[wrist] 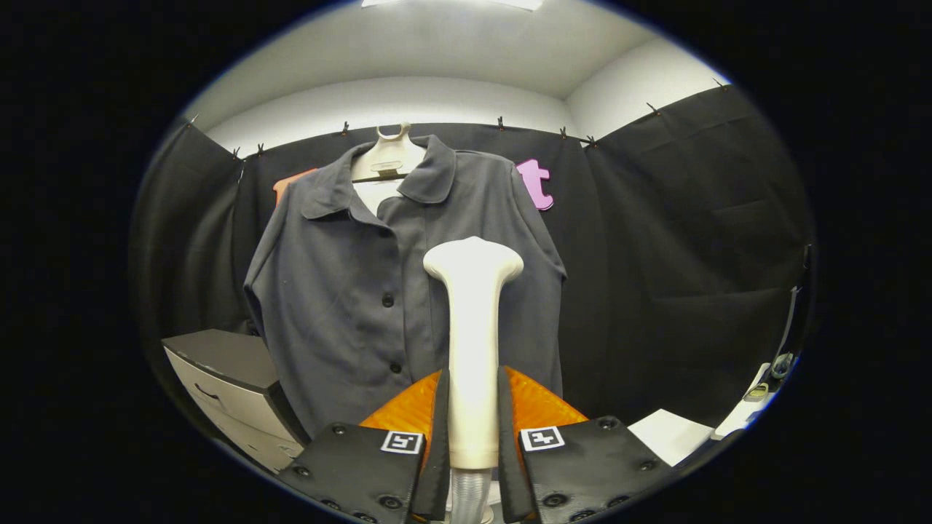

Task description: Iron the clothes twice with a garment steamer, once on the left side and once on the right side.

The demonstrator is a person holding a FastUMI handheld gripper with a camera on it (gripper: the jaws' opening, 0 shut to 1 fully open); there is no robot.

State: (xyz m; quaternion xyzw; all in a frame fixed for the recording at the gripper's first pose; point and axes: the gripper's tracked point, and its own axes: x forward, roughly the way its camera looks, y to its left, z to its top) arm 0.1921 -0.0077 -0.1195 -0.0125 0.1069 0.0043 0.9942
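A dark grey buttoned shirt (349,291) hangs on a white hanger (388,156) against the black cloth wall, beyond the fingers. My gripper (473,422) is shut on the white garment steamer (473,320), both fingers pressing on its handle. The steamer stands upright between the fingers, and its wide head (473,262) sits in front of the shirt's right half, at about chest height. I cannot tell whether the head touches the fabric. A ribbed hose (470,495) leaves the handle's lower end between the fingers.
A grey and white drawer cabinet (233,386) stands low to the left of the shirt. A white surface (670,433) with a small device (757,397) lies low to the right. Black cloth walls close the booth behind and on both sides.
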